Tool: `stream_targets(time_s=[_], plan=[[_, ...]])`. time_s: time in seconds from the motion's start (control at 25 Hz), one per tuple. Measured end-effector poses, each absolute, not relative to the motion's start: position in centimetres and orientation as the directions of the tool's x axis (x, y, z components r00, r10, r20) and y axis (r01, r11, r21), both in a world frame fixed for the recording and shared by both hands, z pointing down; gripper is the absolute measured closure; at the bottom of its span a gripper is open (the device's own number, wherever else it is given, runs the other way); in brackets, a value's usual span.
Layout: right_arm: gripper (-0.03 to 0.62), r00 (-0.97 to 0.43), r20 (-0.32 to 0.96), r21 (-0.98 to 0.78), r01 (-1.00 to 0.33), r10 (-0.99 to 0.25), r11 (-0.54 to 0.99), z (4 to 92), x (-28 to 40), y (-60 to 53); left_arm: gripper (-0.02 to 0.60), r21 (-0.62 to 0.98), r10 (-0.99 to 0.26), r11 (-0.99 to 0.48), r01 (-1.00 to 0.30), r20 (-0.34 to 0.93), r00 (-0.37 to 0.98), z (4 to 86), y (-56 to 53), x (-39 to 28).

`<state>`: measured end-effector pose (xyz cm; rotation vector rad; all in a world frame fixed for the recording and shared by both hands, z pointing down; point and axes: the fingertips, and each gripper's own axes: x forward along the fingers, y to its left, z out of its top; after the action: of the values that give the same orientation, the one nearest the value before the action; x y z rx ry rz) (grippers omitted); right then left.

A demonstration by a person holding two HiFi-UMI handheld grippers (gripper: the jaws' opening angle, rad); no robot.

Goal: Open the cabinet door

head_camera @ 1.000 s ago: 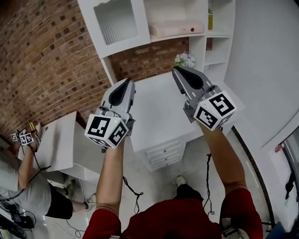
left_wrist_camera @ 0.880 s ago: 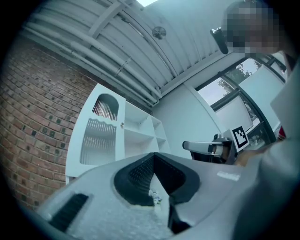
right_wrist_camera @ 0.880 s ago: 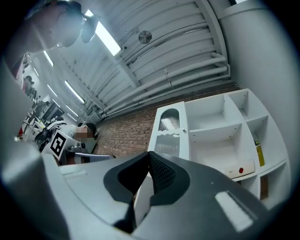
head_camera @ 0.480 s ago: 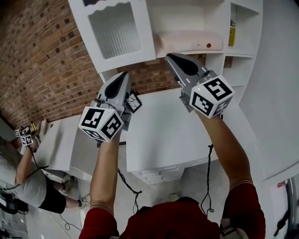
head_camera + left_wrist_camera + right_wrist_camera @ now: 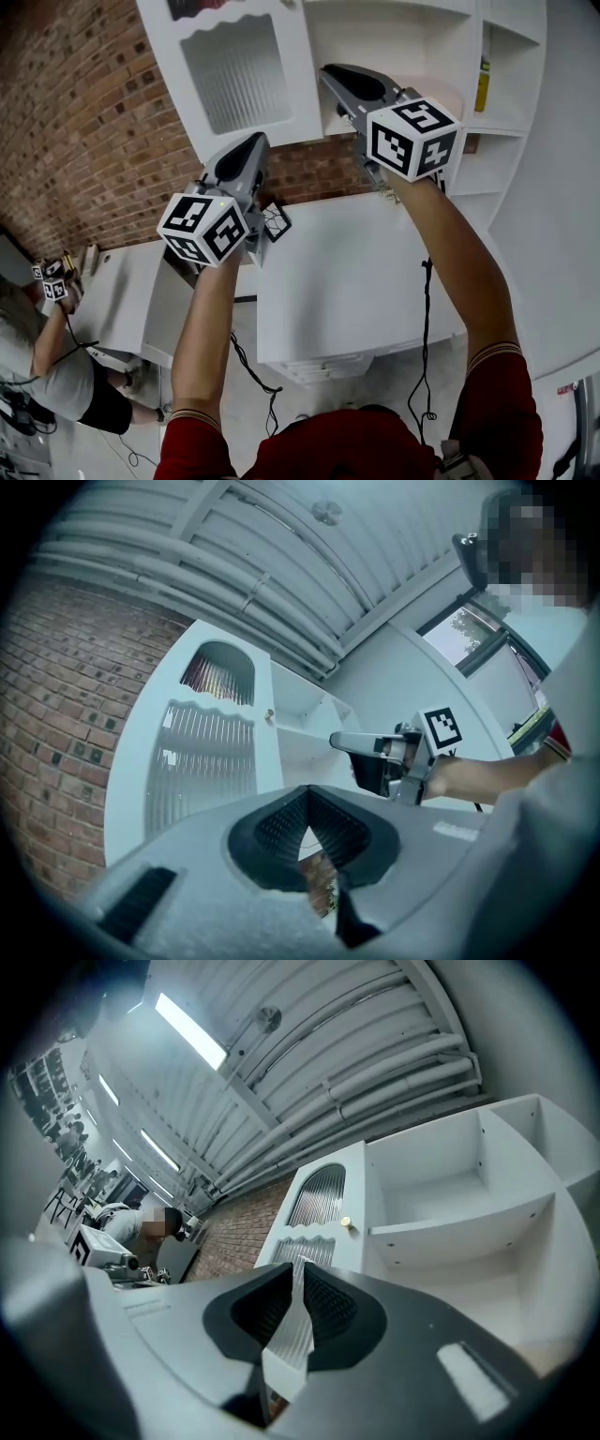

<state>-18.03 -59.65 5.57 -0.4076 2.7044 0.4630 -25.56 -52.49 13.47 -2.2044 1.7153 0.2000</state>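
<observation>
At twelve o'clock off my right gripper (image 5: 296, 1274), the cabinet door (image 5: 319, 1199) is sitting shut. I'm hovering short of it, right jaws just opening (empty), left gripper (image 5: 307, 799) pinched together. Next, I judge, is getting the knob (image 5: 345, 1225) between the right pair.

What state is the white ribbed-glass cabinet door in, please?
Shut: the white ribbed-glass cabinet door lies flush with the white shelf unit.

The cabinet door (image 5: 239, 70) stands at upper left, open shelves (image 5: 412, 37) to its right, the bench (image 5: 347, 281) below them, and a brick wall (image 5: 84, 122) at far left.
</observation>
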Motion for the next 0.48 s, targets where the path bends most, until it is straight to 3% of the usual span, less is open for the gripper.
stream_targets(time_s=[0.48], plan=[[0.476, -0.853, -0.405, 0.339, -0.474, -0.329, 0.813, -1.9, -23.3, -64.5, 0.581, -0.186, -0.903, -0.240, -0.953, -0.317, 0.290, 11.8, -53.7, -28.3]])
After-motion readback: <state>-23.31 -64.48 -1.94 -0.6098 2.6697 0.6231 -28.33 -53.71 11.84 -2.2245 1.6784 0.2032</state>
